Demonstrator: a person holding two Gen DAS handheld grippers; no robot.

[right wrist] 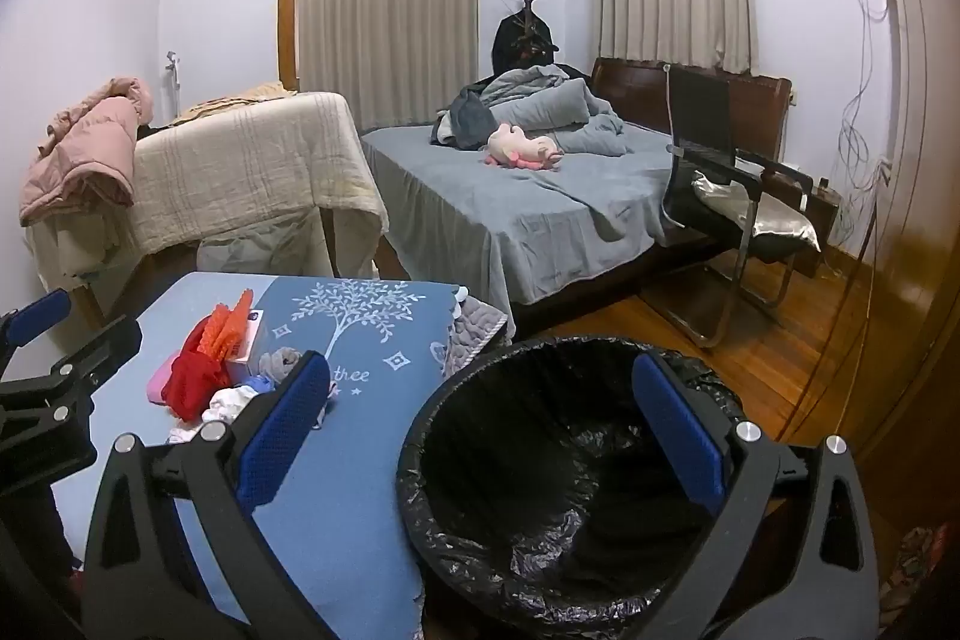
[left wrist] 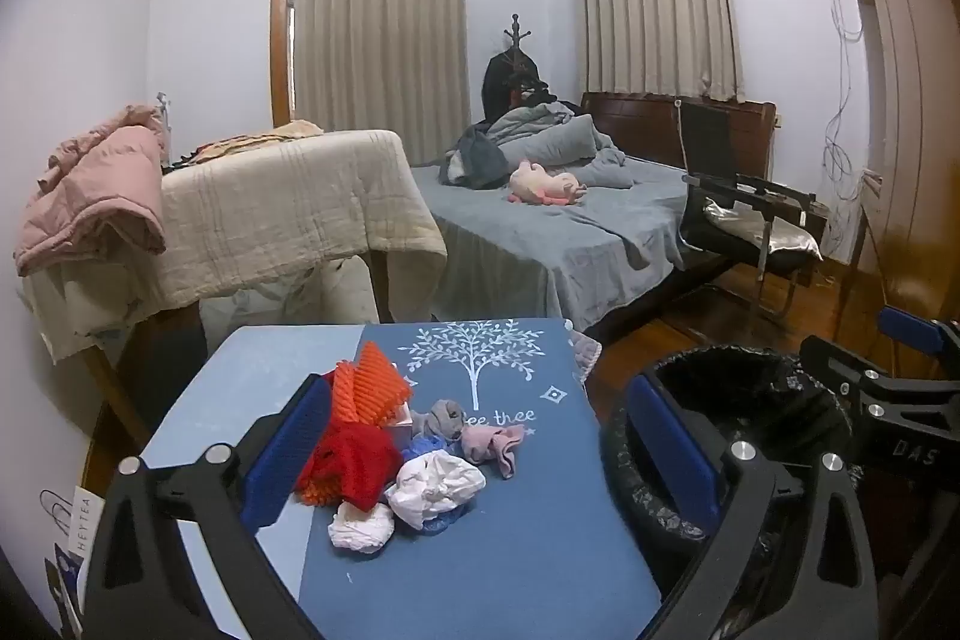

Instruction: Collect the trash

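the left gripper (left wrist: pixel 480 454) is spread wide and grasps nothing; the trash pile (left wrist: pixel 390 454) of red, orange and white scraps lies on the blue table (left wrist: pixel 510 550) between its fingers, nearest the finger at 9 o'clock. the right gripper (right wrist: pixel 480 430) is likewise released, over the black-lined bin (right wrist: pixel 540 460).

Blue counter cloth (left wrist: pixel 510 550) with white tree print (left wrist: pixel 477 349); beside the tree, orange ribbed foam (left wrist: pixel 372 379), red net (left wrist: pixel 354 460), white crumpled tissue (left wrist: pixel 435 484); black bin liner (right wrist: pixel 540 460).
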